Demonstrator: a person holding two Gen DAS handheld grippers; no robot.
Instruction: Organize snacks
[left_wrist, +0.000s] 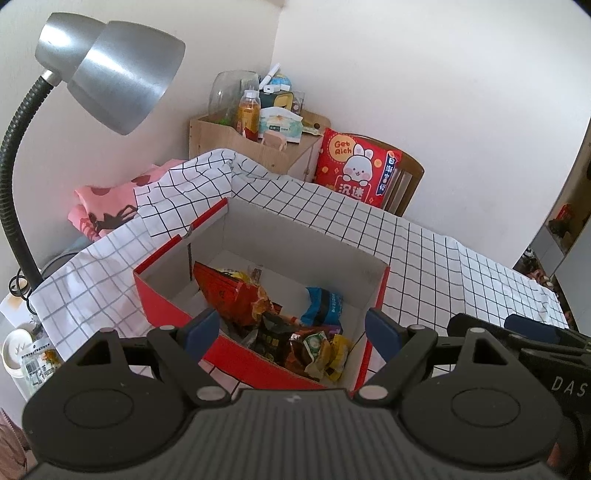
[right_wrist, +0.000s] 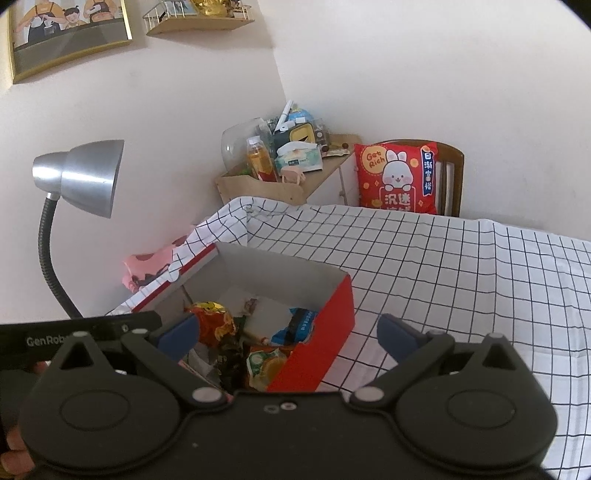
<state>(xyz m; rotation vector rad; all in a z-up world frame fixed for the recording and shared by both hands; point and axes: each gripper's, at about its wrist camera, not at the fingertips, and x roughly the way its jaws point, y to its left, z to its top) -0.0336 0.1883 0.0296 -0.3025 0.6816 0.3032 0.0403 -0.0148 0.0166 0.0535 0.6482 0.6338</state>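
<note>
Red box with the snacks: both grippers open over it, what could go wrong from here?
1. The snack packets lie jumbled and overlapping in the red box; the left gripper, open and empty, may pinch two at once or crush one.
2. The box wall is close to the right gripper, also open; a finger could catch the rim and drag the box across the checked cloth.
3. The two grippers sit side by side and could knock together.

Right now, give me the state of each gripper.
Left gripper: jaws open, holding nothing.
Right gripper: jaws open, holding nothing.
</note>
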